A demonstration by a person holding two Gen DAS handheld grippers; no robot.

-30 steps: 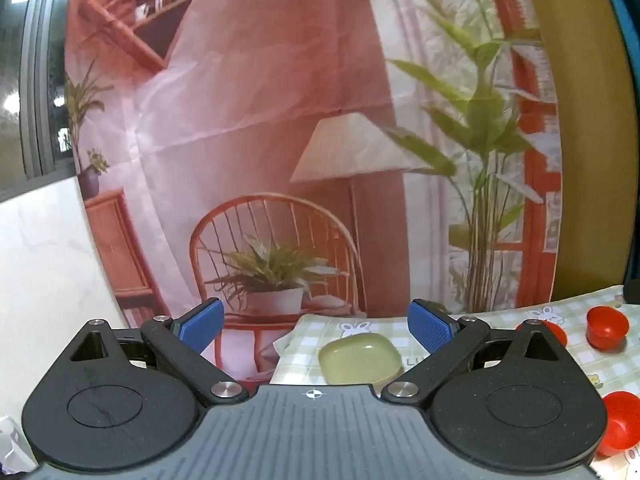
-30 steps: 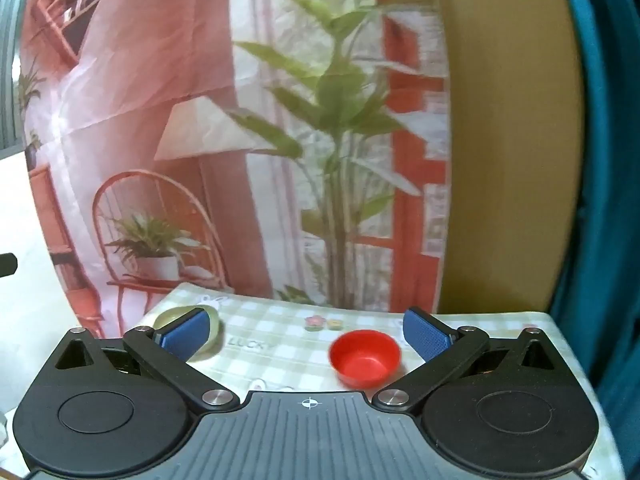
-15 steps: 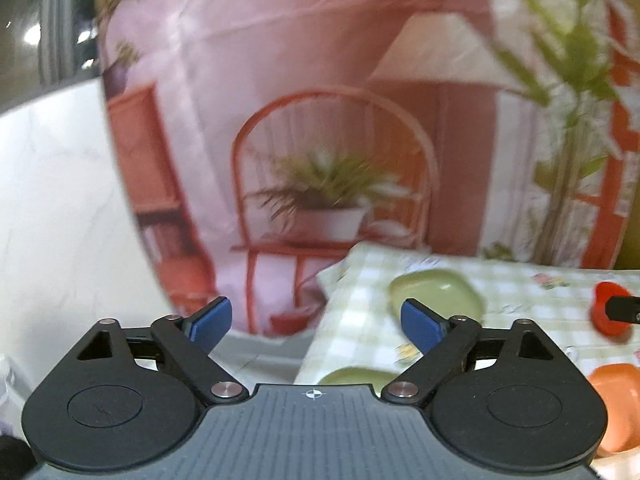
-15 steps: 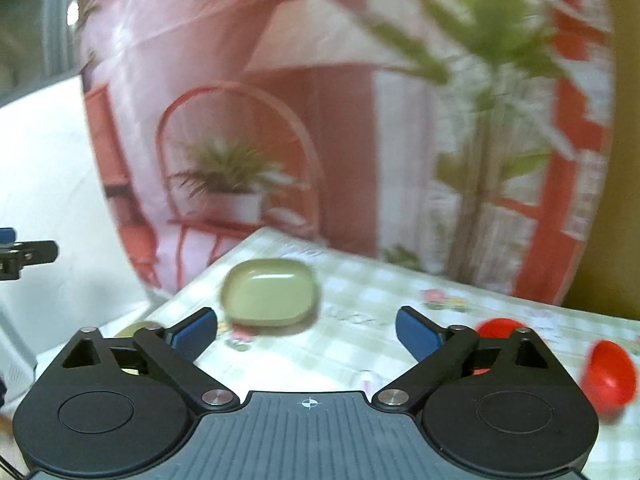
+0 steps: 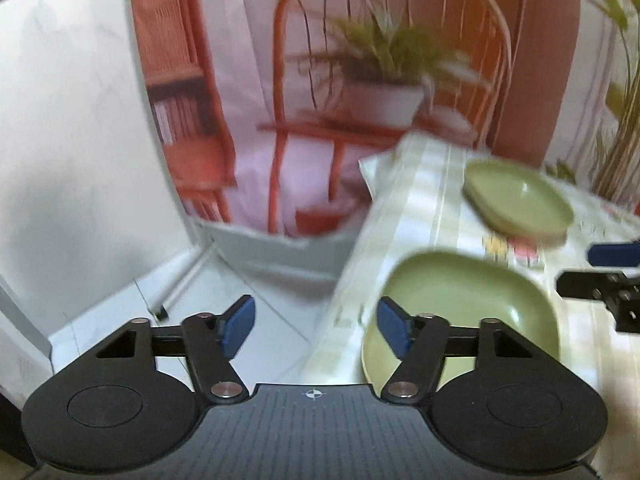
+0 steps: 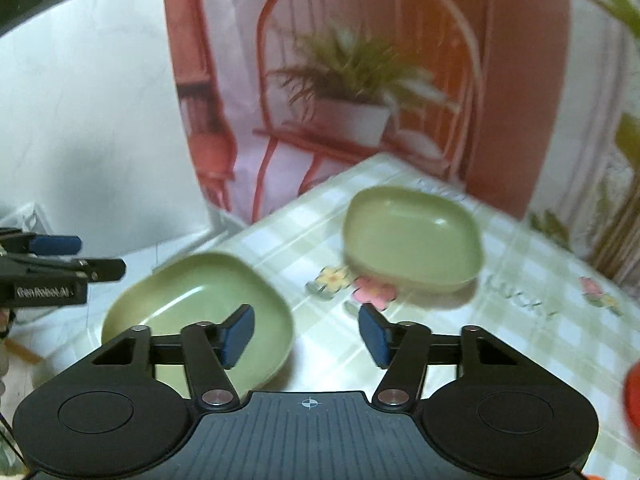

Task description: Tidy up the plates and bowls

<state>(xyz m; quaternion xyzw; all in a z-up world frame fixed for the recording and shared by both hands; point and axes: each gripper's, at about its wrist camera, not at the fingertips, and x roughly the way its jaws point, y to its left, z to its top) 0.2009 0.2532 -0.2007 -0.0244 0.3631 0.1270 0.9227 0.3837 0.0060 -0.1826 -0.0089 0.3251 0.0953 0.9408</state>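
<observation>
Two green square plates lie on a green-checked tablecloth (image 6: 520, 320). The near plate (image 5: 468, 304) (image 6: 196, 304) sits at the table's left corner. The far plate (image 5: 520, 200) (image 6: 412, 236) lies behind it. My left gripper (image 5: 316, 326) is open and empty, over the table's left edge, with its right finger above the near plate's rim. My right gripper (image 6: 306, 334) is open and empty, hovering between the two plates, its left finger over the near plate. Each gripper shows at the edge of the other's view, the right one (image 5: 608, 276) and the left one (image 6: 52, 268).
A red bowl (image 6: 632, 396) shows at the right edge of the right wrist view. A printed backdrop (image 5: 380, 80) hangs behind the table. White floor (image 5: 224, 296) and a white wall (image 5: 72, 120) lie left of the table.
Both grippers have tilted down and come closer to the table's left corner. The two green plates now fill the views; the red bowls have slid out to the right.
</observation>
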